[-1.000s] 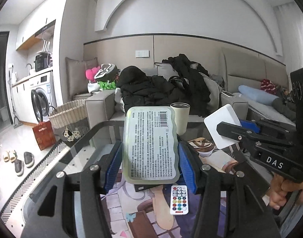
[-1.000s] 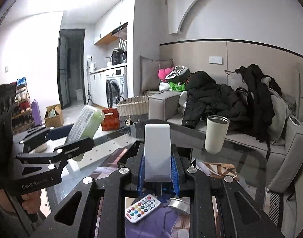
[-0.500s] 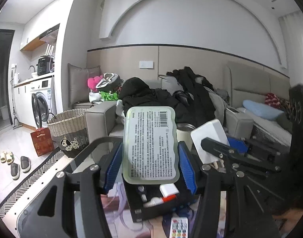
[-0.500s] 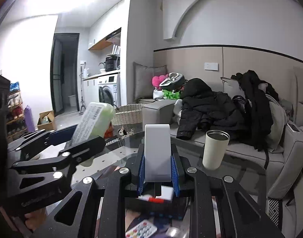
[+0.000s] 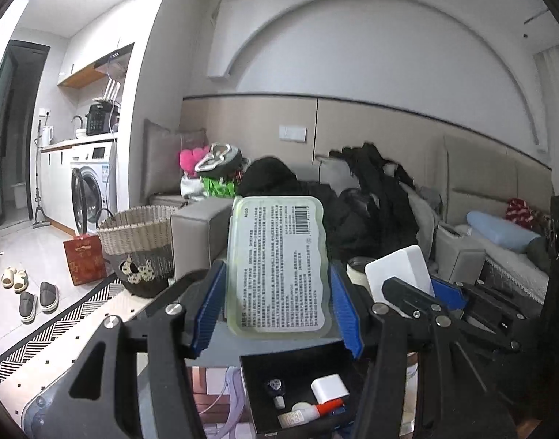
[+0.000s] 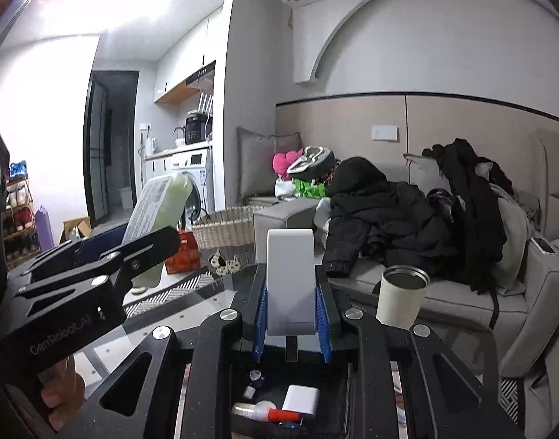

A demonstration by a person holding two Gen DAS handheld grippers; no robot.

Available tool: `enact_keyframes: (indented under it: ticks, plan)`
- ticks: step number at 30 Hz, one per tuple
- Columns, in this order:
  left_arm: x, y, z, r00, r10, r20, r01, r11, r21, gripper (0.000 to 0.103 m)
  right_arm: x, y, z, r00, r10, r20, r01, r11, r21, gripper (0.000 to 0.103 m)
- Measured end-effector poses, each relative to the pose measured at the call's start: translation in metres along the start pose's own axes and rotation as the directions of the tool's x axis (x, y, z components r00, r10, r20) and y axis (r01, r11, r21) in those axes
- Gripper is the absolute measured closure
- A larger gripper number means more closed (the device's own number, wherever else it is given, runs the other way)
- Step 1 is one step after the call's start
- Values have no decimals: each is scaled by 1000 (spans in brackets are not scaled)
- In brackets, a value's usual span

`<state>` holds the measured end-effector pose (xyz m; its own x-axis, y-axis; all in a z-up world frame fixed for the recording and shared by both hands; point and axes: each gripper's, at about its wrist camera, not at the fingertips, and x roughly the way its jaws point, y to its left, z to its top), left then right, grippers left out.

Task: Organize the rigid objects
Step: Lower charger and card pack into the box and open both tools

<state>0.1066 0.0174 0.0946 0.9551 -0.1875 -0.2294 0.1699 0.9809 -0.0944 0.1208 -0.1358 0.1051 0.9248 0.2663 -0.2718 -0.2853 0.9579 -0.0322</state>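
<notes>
The left gripper (image 5: 277, 301) is clamped on a pale green flat container (image 5: 279, 267), its 2 blue pads (image 5: 208, 307) pressing the long sides. The container stands upright with its label facing the camera: a barcode at the upper right, the code "AH30" at the upper left, and dense small print too fine to read. In the right wrist view the same container (image 6: 158, 223) leans tilted above the left gripper's black body (image 6: 78, 292), which carries the lettering "GenRoboLAI", partly blurred. Fingers of the person's left hand (image 6: 60, 398) wrap the handle beneath it.

The right gripper (image 6: 290, 323) grips a white rectangular box (image 6: 289, 281) between its blue pads (image 6: 261, 323), the box upright and blank on the face shown. From the left wrist view that white box (image 5: 398, 272) appears tilted, just right of the green container.

Both grippers hang above a black open storage box (image 5: 250, 373) on a glass table (image 6: 158, 314). Inside it lie a small white block (image 5: 329, 387), a white tube with a red cap (image 6: 266, 412) and a small dark round item (image 5: 275, 387); their markings are unreadable. A cream tumbler (image 6: 401, 298) with a metal rim stands on the table to the right. Beyond sit a gray sofa (image 6: 462, 292) piled with black jackets (image 6: 378, 216), a wicker basket (image 5: 133, 234) and a washing machine (image 5: 87, 197).
</notes>
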Motion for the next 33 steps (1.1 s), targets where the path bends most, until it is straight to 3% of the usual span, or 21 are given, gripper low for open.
enact_keyframes:
  ticks: [3, 6, 12, 15, 16, 20, 22, 27, 33]
  plan:
    - [18, -2, -7, 996, 2, -87, -1, 1000, 10, 48, 16, -4, -6, 998, 4, -68, -3, 1000, 11, 81]
    - [38, -2, -16, 981, 11, -192, -12, 1000, -3, 48, 35, -14, -14, 990, 6, -143, -1, 999, 40, 81]
    - [79, 0, -38, 916, 11, -401, -26, 999, -34, 48, 65, -30, -34, 962, 33, -271, -3, 994, 112, 81]
    - [90, -5, -47, 886, 6, -463, -22, 999, -30, 48, 80, -33, -46, 934, 51, -355, -5, 992, 127, 81]
    - [95, -8, -52, 868, -4, -496, -7, 1000, -20, 48, 86, -33, -51, 919, 48, -392, -1, 993, 119, 81]
    - [105, -13, -65, 825, -28, -564, 19, 1000, -22, 48, 106, -37, -72, 867, 58, -494, 8, 991, 130, 81]
    - [108, -14, -70, 811, -26, -584, 19, 1000, -17, 48, 110, -38, -78, 853, 61, -518, 13, 990, 138, 81]
    - [114, -15, -76, 784, -25, -620, 18, 1000, -17, 48, 117, -39, -90, 819, 86, -567, 5, 988, 156, 81]
    - [111, -16, -76, 787, -15, -617, 18, 1000, -2, 48, 117, -39, -89, 811, 89, -578, 4, 988, 157, 81]
